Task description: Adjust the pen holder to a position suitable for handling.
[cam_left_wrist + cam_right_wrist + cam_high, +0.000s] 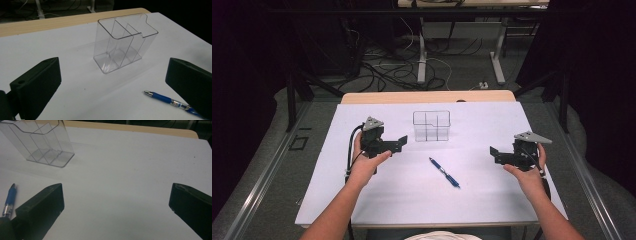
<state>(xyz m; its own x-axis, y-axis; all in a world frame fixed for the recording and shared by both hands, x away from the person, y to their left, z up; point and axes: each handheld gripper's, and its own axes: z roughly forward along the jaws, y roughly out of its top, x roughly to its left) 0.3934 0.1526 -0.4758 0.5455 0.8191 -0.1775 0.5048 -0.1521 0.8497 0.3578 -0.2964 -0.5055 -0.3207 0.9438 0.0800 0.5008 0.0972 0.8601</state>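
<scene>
A clear plastic organiser (431, 126) with several compartments stands upright and empty at the middle back of the white table top. A blue pen (444, 172) lies flat in front of it, slanted. My left gripper (400, 144) is held left of the organiser, pointing right, its jaws wide apart with nothing between them. In the left gripper view the organiser (125, 41) stands ahead and the pen (172, 102) lies low on the right. My right gripper (493, 152) hovers at the right, open and empty. Its own view has the organiser (40, 141) at top left and the pen (8, 200) at the left edge.
The white sheet (377, 200) covers a wooden table (427, 96) whose far edge shows. Beyond it are cables and table legs (422, 65) on the floor. A dark rail (262, 175) runs along the left side.
</scene>
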